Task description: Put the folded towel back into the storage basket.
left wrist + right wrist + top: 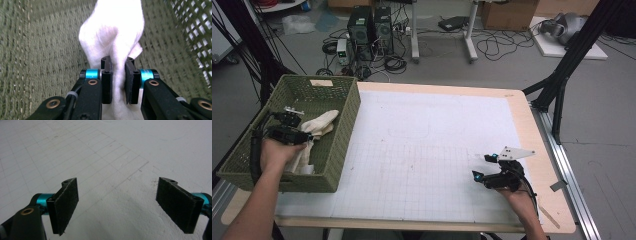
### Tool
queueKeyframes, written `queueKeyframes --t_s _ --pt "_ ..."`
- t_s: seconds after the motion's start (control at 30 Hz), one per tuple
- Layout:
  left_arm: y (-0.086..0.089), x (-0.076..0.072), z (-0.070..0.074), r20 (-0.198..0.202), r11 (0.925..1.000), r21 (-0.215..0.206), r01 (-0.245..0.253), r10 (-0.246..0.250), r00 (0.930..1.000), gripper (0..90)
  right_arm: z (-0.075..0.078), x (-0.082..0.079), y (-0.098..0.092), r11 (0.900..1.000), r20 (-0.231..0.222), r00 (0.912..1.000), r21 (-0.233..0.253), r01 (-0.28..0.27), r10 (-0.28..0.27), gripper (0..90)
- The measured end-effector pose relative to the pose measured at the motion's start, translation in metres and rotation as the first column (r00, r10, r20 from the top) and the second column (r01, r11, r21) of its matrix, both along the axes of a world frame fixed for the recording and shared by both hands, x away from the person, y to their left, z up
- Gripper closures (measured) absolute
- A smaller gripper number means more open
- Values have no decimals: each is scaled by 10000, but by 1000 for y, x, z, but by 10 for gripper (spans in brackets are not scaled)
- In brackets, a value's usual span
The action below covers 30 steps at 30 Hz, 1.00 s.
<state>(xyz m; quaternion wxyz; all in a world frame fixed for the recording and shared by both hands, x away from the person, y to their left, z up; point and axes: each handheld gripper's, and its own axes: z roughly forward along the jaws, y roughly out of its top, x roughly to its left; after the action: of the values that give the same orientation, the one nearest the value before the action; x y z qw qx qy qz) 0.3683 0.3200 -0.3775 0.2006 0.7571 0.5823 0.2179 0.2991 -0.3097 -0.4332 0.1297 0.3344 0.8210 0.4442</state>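
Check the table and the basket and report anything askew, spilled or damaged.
The green basket overhangs the table's left edge and sits slightly turned to the grid. Inside it, the left gripper is shut on the white cloth, which lies crumpled. The right gripper is open over the mat. Nothing looks spilled or damaged.

White gridded mat (422, 150), wooden table edge (539, 145), computer towers (371, 27), cardboard box (509, 14)

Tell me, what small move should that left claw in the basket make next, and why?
Probably a gentle lift straight up. The left gripper is already shut on the white cloth, which lies inside the green woven basket, so raising it should draw the cloth clear of the walls. The right gripper waits open over the gridded mat.
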Motion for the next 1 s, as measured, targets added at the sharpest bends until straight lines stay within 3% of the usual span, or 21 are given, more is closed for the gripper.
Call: queueKeyframes --t_s 0.2,0.3,0.4,0.53,0.6,0.7,0.83,0.9,1.0 --pt "-1 4 -9 -996 9999 -10 171 -171 9949 754 0 0 0 10000 3 10000 14 -3 3 177" --pt "-1 5 -12 -1291 9996 -190 214 -237 9913 694 1 0 1 10000 23 10000 22 -20 19 176" --pt "-1 5 -13 -1334 9988 -381 322 -370 9904 640 1 0 0 10000 21 10000 29 -13 13 176" --pt "0 3 -7 -877 9943 -961 469 -554 9946 569 1 0 0 10000 23 10000 34 33 -33 176" --pt "0 2 -4 -644 9926 -1107 509 -582 9962 575 1 0 0 10000 19 10000 50 17 -17 177" --pt "-1 3 -6 -767 9934 -1016 526 -605 9952 593 1 0 1 10000 72 10000 10 -16 16 177" --pt "-3 4 -12 -1289 9947 -603 832 -904 9875 798 2 -1 1 10000 70 10000 41 15 -15 177" --pt "-5 4 -15 -1609 9950 -378 922 -971 9822 822 2 -1 0 10000 64 10000 56 26 -26 177" --pt "-6 4 -17 -1796 9927 -502 1100 -1174 9767 778 3 -1 0 10000 64 10000 90 23 -24 176"
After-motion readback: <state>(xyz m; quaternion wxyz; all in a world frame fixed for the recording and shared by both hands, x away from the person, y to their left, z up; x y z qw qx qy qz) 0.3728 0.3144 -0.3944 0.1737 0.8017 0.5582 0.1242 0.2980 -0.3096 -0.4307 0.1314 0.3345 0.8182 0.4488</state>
